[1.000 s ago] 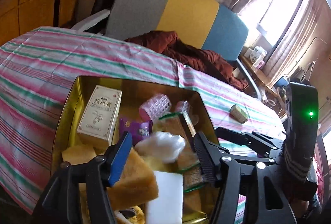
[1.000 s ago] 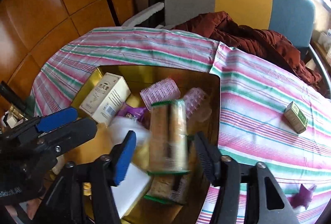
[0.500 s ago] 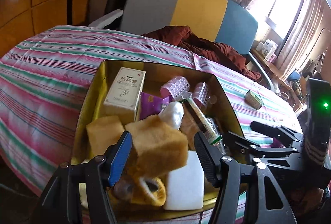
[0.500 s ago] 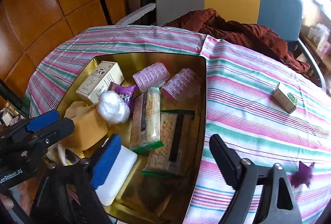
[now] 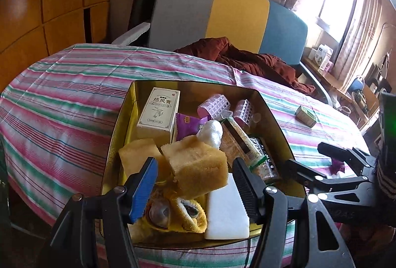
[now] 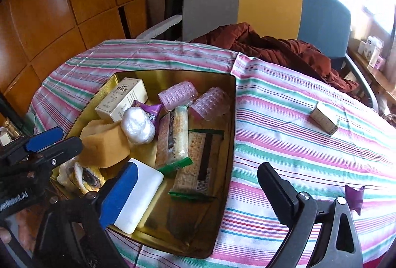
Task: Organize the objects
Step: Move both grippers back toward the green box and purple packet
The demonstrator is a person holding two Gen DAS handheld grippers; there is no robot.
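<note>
A gold tin (image 5: 193, 82) (image 6: 232, 119) on the striped tablecloth holds a white box (image 5: 159, 109), pink rollers (image 6: 178, 94), a purple packet (image 5: 188, 124), a white plastic ball (image 6: 137, 124), two cracker packs (image 6: 175, 134), a yellow sponge (image 5: 198, 166) and a white block (image 6: 138, 196). My left gripper (image 5: 195, 183) (image 6: 69, 136) hovers open over the tin's near left end, above the sponge. My right gripper (image 6: 198, 193) (image 5: 307, 156) is wide open over the tin's near right edge and holds nothing.
A small green-and-tan box (image 6: 324, 117) and a purple wrapper (image 6: 355, 193) lie on the cloth right of the tin. A grey, yellow and blue chair (image 6: 269, 3) with a red-brown jacket (image 6: 272, 50) stands behind the table. Wooden panels (image 6: 49, 8) are at the left.
The right gripper let go of a cracker pack, which now lies in the tin, and its jaws spread wide. Both grippers drew back toward the tin's near edge.
</note>
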